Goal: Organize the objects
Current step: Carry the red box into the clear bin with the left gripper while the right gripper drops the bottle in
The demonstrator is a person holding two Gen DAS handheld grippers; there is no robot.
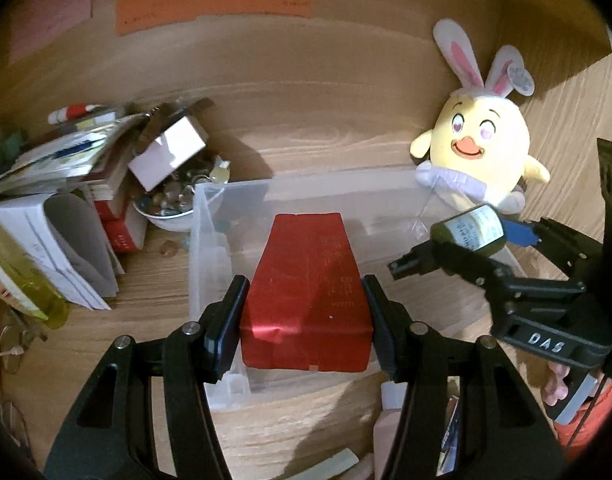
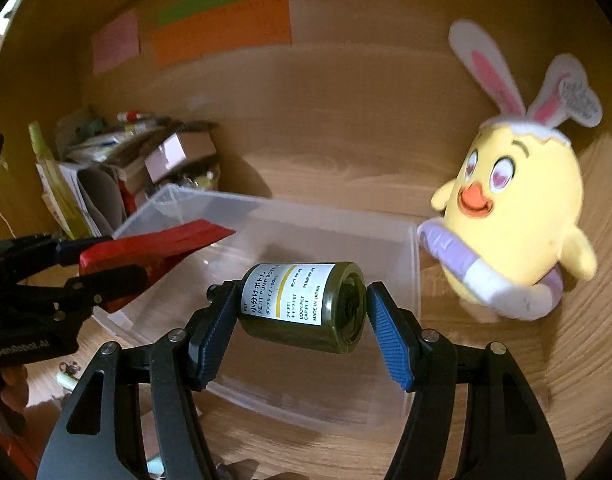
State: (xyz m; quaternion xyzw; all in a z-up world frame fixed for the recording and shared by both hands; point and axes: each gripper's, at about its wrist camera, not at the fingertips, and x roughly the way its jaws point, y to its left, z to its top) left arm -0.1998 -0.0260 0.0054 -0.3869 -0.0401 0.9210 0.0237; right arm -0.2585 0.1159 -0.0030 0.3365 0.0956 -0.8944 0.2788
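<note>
I'm hovering over the clear plastic bin beside the chick plush. My left gripper is clamping the red box above it; my right gripper is pinching the green pump bottle sideways over it.

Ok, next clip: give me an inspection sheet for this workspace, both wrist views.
Surface: light wood-grain desk, wooden walls behind.
Job's things: clear plastic storage bin; red rectangular box and dark green labelled pump bottle, both held over it.
Clutter: stack of papers and books, white bowl of small trinkets, yellow chick plush with bunny ears.
Grippers: left gripper clamps the box; right gripper pinches the bottle endwise.
Cables: nothing seen.
Surroundings: orange, pink and green paper notes on the wall.
</note>
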